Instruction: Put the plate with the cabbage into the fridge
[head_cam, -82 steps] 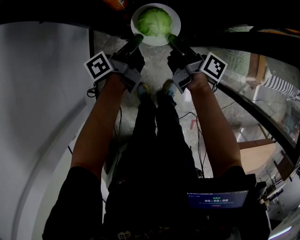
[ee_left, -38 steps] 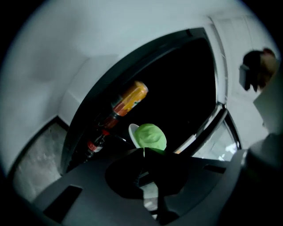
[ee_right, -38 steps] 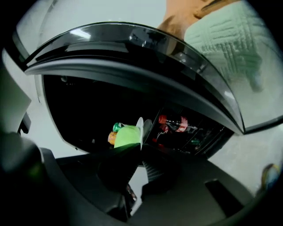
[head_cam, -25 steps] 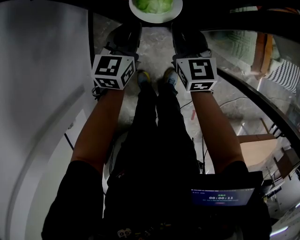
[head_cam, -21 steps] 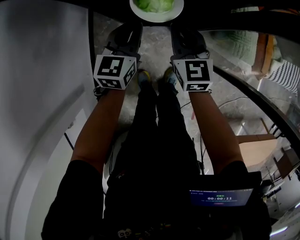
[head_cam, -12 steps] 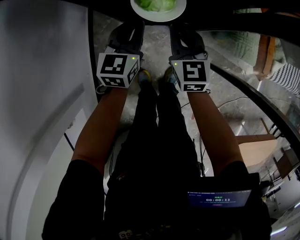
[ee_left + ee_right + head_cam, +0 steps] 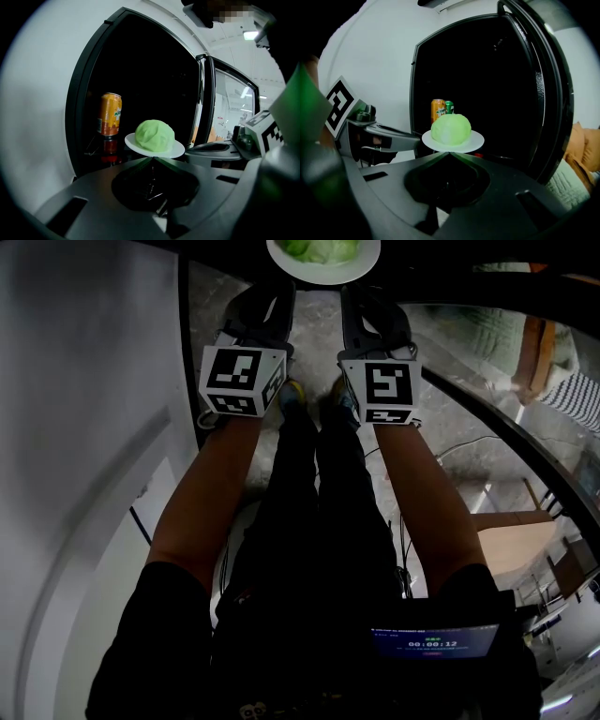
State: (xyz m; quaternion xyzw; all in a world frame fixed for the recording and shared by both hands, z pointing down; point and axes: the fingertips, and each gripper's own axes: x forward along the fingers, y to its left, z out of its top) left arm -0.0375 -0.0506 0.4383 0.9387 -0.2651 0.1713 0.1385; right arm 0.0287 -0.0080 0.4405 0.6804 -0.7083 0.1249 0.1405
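A white plate [image 7: 364,262] with a green cabbage [image 7: 321,247] on it sits at the top edge of the head view, held level from both sides. My left gripper [image 7: 281,294] is shut on the plate's near-left rim, and my right gripper [image 7: 352,294] is shut on its near-right rim. In the left gripper view the plate [image 7: 179,151] and cabbage [image 7: 154,135] hang just above the jaw tips [image 7: 152,158], in front of the open fridge [image 7: 154,75]. The right gripper view shows the same plate [image 7: 476,139] and cabbage [image 7: 451,127] above its tips [image 7: 450,153], before the dark fridge opening [image 7: 497,79].
An orange can [image 7: 110,115] stands inside the fridge at the left; beside it a green can [image 7: 449,107] shows. The fridge door [image 7: 551,98] stands open at the right. The white fridge wall [image 7: 84,427] is at my left, and the person's legs and feet [image 7: 314,456] are below.
Both grippers have lifted and carried the plate forward, so it has slid toward the top edge of the head view. The marker cubes now face the head camera.
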